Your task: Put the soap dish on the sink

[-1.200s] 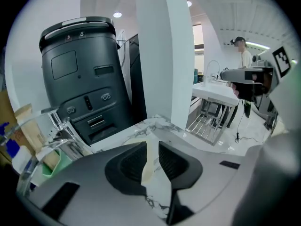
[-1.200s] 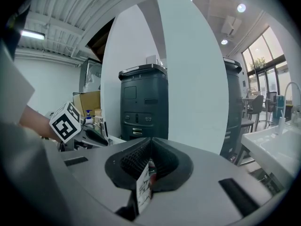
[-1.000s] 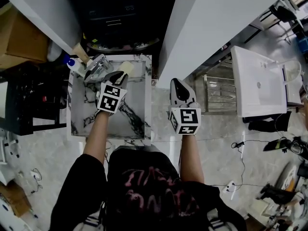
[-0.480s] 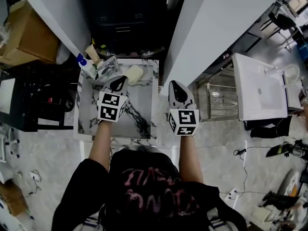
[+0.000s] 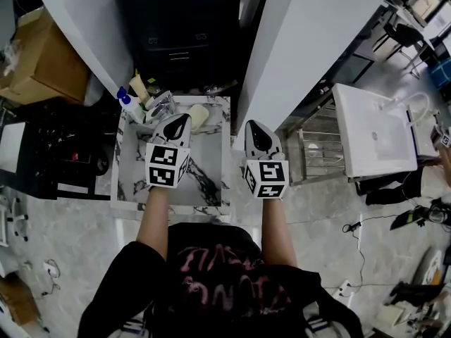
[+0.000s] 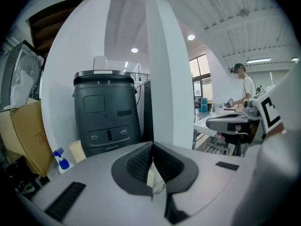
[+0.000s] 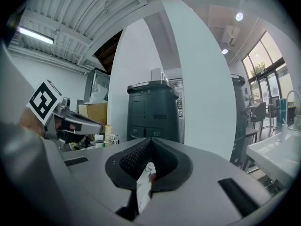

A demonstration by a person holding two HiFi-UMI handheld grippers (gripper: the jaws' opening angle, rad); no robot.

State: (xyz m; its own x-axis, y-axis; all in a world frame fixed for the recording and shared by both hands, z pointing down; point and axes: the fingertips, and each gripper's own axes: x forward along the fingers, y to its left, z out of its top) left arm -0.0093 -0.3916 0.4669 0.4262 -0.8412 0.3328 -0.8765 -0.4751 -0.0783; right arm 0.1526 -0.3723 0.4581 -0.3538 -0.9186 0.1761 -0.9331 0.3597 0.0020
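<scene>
My left claw point(image 5: 180, 122) is closed and empty, held over the marble sink point(image 5: 211, 150). The soap dish point(image 5: 198, 116) rests on the sink's far edge at 12 o'clock, just beside that claw's tip. My right claw point(image 5: 255, 129), likewise closed and empty, hangs off the sink at 3 o'clock.

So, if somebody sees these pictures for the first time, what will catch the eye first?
First the left claw and right claw, both shut and empty, in the middle of the head view. Then the marble sink under the left claw, with a pale soap dish at its far edge, beside the tap.
</scene>
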